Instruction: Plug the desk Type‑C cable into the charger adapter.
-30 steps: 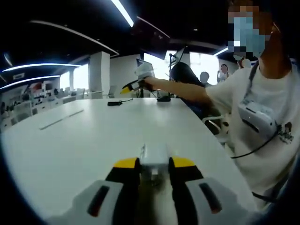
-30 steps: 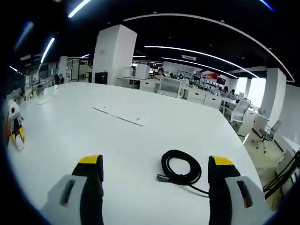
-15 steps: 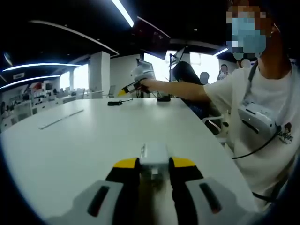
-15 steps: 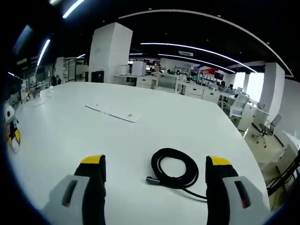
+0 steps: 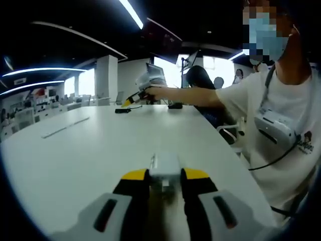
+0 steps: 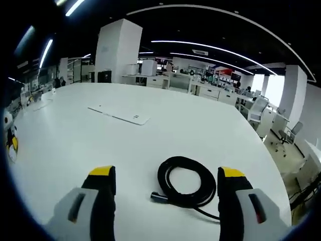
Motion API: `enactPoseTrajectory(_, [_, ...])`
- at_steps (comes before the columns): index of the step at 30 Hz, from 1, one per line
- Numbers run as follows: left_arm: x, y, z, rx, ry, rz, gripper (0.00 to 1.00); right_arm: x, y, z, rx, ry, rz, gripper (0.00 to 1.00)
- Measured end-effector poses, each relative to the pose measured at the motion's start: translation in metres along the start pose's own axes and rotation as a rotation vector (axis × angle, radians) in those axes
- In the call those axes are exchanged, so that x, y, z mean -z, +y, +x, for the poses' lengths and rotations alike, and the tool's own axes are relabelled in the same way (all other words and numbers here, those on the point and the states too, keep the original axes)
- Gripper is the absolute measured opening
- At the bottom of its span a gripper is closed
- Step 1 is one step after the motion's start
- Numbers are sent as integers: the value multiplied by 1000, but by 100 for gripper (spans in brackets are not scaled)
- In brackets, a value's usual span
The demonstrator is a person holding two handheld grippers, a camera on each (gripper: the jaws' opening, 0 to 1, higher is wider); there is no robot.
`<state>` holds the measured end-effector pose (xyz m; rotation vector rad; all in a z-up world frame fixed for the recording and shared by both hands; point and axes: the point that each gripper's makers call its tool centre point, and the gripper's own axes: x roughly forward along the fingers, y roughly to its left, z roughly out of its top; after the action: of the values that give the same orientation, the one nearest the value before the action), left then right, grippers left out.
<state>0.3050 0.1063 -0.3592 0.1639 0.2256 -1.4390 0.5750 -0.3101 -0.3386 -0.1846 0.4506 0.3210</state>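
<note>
A: In the left gripper view, where is the charger?
B: The white, boxy charger [image 5: 165, 165] sits low in the centre, clamped between the yellow-tipped jaws of the left gripper [image 5: 165, 175], which is clenched on it.
A: What is around it?
B: The smooth white table [image 5: 90, 150] spreads wide and bare ahead and to the left. Its edge runs down the right side, beside a person in a white shirt [image 5: 281, 125]. That person's arm reaches to the upper centre, holding the right gripper [image 5: 134, 96] above the far end.
A: And the right gripper view?
B: The black cable [image 6: 186, 182] lies coiled in a round loop on the table, low in the centre, between the spread jaws of the right gripper [image 6: 168, 176], which is released and holds nothing. Its plug end points left. A flat white strip [image 6: 119, 114] lies further off, upper left of centre.
</note>
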Motion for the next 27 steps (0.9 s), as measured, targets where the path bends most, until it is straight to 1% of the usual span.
enactPoseTrajectory(3, [0, -2, 1, 2, 0, -1, 25, -1, -6, 6, 1, 3, 12, 82])
enactPoseTrajectory(9, [1, -4, 1, 0, 0, 0, 25, 5, -5, 9, 5, 22, 15, 78])
enactPoseTrajectory(14, [1, -4, 1, 0, 1, 1, 25, 11, -2, 15, 3, 40, 18, 69])
enactPoseTrajectory(18, [0, -4, 1, 0, 2, 1, 25, 16, 0, 18, 3, 48, 30, 59])
enactPoseTrajectory(24, [0, -3, 1, -1, 3, 3, 25, 20, 1, 21, -4, 78, 40, 56])
enactPoseTrajectory(27, [-1, -2, 1, -2, 3, 5, 25, 20, 3, 23, -14, 80, 39, 52])
